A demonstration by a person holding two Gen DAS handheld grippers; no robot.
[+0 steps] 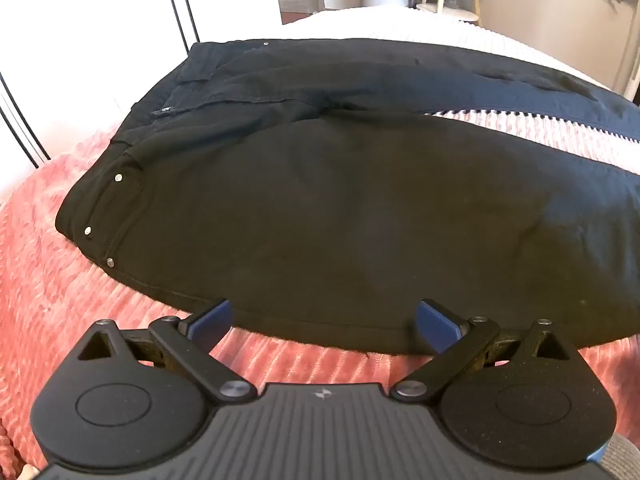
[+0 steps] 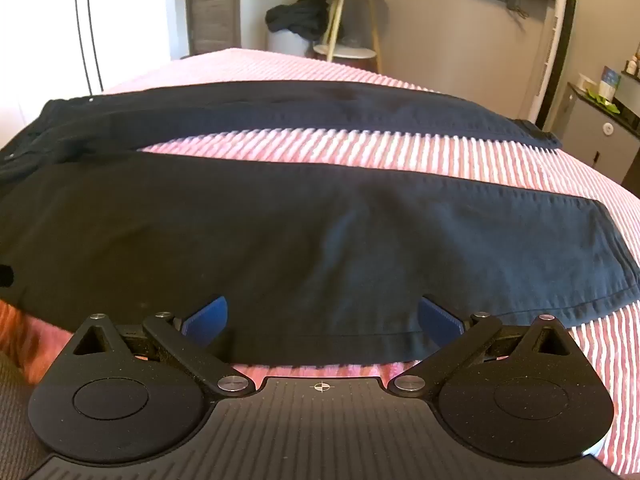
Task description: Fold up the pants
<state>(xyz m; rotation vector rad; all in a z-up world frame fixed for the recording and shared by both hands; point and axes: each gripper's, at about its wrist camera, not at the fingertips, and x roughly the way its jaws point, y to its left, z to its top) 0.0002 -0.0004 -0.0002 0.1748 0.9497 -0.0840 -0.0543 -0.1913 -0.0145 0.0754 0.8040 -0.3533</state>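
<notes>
Black pants (image 1: 340, 208) with silver rivets (image 1: 118, 178), centre of frame. Pink bedspread (image 2: 500, 160) with white ribbed stripes beneath. Black grippers, lower frame: left gripper (image 1: 324, 318) and right gripper (image 2: 323, 316), each with blue pads (image 2: 206, 318). Grey wall (image 2: 440, 28), upper right.

One pair of black pants (image 1: 320, 208) lies on one bed with a pink ribbed cover (image 1: 48, 280); its two legs are both countable in the right wrist view, the near leg (image 2: 320, 232) and the far leg (image 2: 320, 112). Four metal rivets or studs show at the waist end in the left wrist view, three along the near pocket edge (image 1: 87, 230) and one at the far waistband (image 1: 266, 43). Two grippers are seen, the left gripper (image 1: 324, 316) and the right gripper (image 2: 322, 316), each with two blue pads (image 1: 212, 320); behind the bed stand one small round side table (image 2: 348, 20) and one heap of dark clothes (image 2: 300, 14).
</notes>
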